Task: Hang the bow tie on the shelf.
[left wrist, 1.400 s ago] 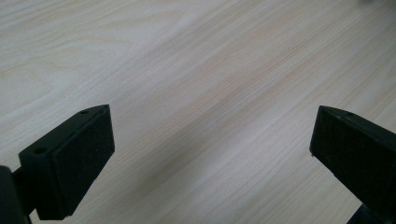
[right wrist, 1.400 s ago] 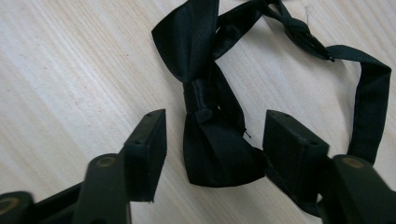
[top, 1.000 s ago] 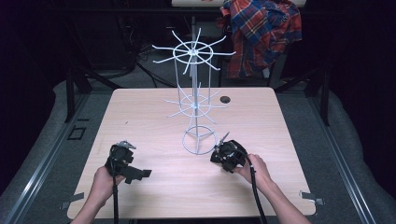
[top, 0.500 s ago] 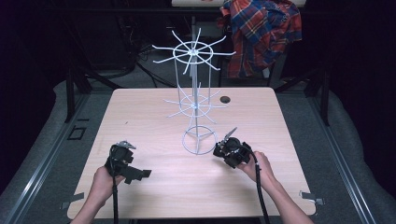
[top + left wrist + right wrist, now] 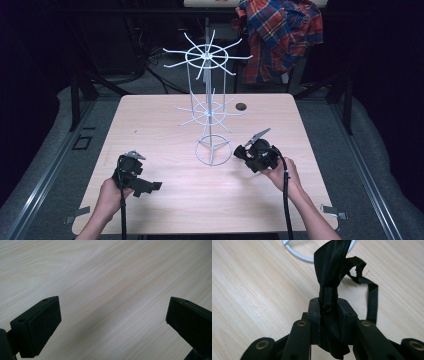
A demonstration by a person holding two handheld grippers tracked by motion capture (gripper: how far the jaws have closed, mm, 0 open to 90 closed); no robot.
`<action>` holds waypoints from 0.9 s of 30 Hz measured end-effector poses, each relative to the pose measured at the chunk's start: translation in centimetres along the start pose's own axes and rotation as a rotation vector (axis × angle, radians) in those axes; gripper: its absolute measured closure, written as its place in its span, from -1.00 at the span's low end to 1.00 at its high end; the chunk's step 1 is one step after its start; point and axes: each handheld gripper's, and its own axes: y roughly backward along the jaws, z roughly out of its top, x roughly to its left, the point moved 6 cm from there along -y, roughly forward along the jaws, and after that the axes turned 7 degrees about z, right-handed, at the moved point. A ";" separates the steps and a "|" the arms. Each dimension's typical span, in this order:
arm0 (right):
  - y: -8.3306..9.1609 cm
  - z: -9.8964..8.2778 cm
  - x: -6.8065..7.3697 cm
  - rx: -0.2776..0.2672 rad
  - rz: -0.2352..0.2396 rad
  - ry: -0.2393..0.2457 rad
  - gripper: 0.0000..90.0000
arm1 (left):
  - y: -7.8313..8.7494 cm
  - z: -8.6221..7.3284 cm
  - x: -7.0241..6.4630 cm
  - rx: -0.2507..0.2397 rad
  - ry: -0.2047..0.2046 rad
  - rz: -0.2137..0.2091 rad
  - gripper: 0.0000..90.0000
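- High view: right claw [image 5: 243, 151] sits a bit higher and further right than a second ago, now off the wire stand's base ring [image 5: 213, 151] instead of right at it. Its jaws have just been closing, with the black bow tie between them.
- High view: left claw [image 5: 149, 187] hasn't moved, same spot near the front-left of the surface [image 5: 150, 125], jaws apart, nothing in them.
- High view: white wire stand [image 5: 206, 105] unchanged at mid-surface, two tiers of prongs. Small dark round thing [image 5: 241, 106] lies behind it on the right. Plaid shirt [image 5: 280, 37] hangs beyond the far edge.
- High view: right hand [image 5: 282, 172] holds its tool angled toward the stand base. The bow tie is too small and dark to pick out against the tool here.
- Left claw view: two black pads [image 5: 43, 325] stand wide apart over bare light wood, nothing between or touching them.
- Right claw view: right claw [image 5: 329, 312] is clamped on the black bow tie [image 5: 332, 267] at its knotted middle. One satin wing sticks up past the jaw tips, the other end pokes out below them.
- Right claw view: thin black strap [image 5: 372, 300] loops out to the right of the jaws over the wood.
- Right claw view: base ring [image 5: 299, 255] lies just past the tie's upper wing. Whether they touch, can't tell.
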 end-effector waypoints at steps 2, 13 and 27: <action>0.3 0.0 -0.2 0.004 -0.016 0.003 0.66 | 0.0 0.0 0.0 0.000 0.000 0.000 -1.00; 2.4 -0.1 -1.2 -0.078 -0.028 -0.037 0.66 | 0.0 0.0 0.0 0.005 0.000 0.000 -1.00; 3.8 0.2 -1.7 -0.137 -0.035 -0.054 0.66 | -0.1 0.0 0.0 0.011 -0.003 -0.001 -1.00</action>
